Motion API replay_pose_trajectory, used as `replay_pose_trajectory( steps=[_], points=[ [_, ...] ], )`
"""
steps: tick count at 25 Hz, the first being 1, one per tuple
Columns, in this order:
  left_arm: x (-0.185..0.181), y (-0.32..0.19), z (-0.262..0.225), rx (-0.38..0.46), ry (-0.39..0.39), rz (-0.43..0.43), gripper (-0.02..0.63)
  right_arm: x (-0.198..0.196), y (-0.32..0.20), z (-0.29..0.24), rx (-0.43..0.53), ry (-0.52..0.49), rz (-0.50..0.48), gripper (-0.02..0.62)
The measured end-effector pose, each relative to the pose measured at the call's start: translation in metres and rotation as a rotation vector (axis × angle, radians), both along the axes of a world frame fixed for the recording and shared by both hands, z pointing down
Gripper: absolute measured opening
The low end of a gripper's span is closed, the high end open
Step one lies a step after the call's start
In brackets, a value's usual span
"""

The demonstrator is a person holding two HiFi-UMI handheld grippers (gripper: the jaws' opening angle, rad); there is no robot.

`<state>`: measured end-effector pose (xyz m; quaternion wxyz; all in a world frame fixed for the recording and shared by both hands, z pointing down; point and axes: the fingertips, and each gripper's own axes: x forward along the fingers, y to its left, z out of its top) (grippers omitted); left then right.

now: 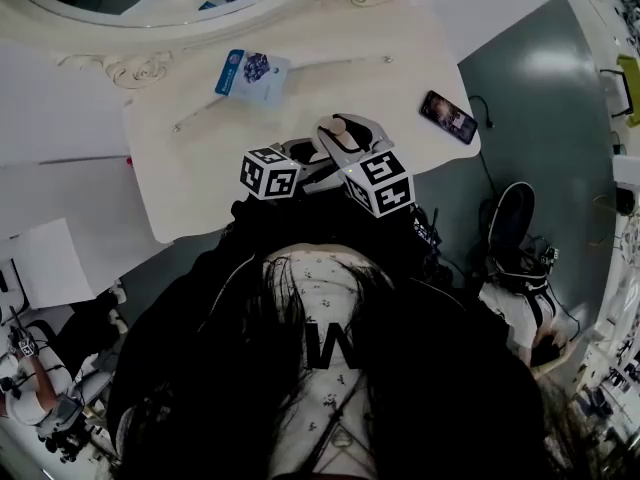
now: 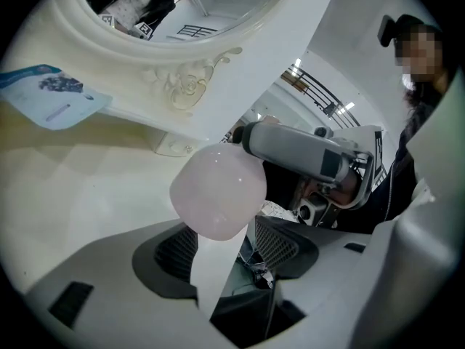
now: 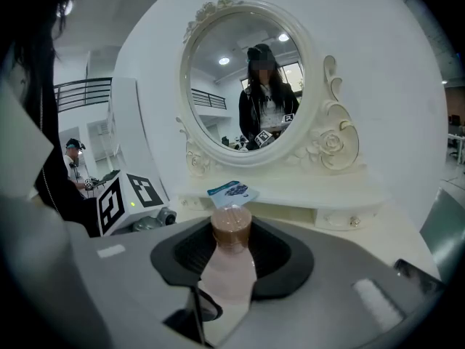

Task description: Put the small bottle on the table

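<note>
Where the room opens out around us, we see white walls (image 3: 407, 122), a grey-green floor (image 1: 540, 78) and one railing (image 3: 80, 91) along an upper level. One other person (image 3: 76, 167) stands far off at the left of the right gripper view.

One cream-white table (image 1: 200, 158) stands before us, its top smooth and its corners rounded. One oval mirror (image 3: 218, 100) in a carved frame rises at its back, and the glass shows a figure in dark clothes.

On the top we count one blue-and-white packet (image 1: 250, 73), lying flat close to the mirror's base. We also count one phone (image 1: 448, 116) near the right corner, well apart from the packet.

We count two hand-held grippers, side by side over the near edge of the table. Each carries one cube with square markers: the left cube (image 1: 270, 173) and the right cube (image 1: 385, 183).

The right hand-held gripper (image 3: 232, 257) pinches the one small bottle (image 3: 231, 231), its pale pink body between the jaws and its brown cap pointing toward the mirror. The small bottle is thus in that grip above the near edge, not standing on the table.

The left hand-held gripper (image 2: 227, 238) has its jaws closed on one pale pink rounded thing (image 2: 218, 191); what it is we cannot tell. Just beyond it, in the left gripper view, we see the grey body of the right hand-held gripper.
</note>
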<state>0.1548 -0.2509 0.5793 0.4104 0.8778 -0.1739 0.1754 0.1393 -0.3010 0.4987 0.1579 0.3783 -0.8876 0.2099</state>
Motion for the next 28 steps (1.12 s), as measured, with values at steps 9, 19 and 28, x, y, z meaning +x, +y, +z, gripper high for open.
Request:
replay_pose_trajectory(
  steps=[9,19,28],
  points=[
    [0.0,-0.008,0.029,-0.036,-0.051,-0.052,0.233,0.002,-0.009,0.029,-0.039,-0.003,-0.028,0.144],
    [-0.022,-0.022,0.042,-0.063,-0.075,-0.135,0.233,0.004,-0.028,0.049,-0.054,0.034,-0.03,0.144],
    [-0.039,-0.026,0.048,-0.089,-0.083,-0.177,0.233,0.006,-0.039,0.071,-0.088,0.076,-0.022,0.144]
  ],
)
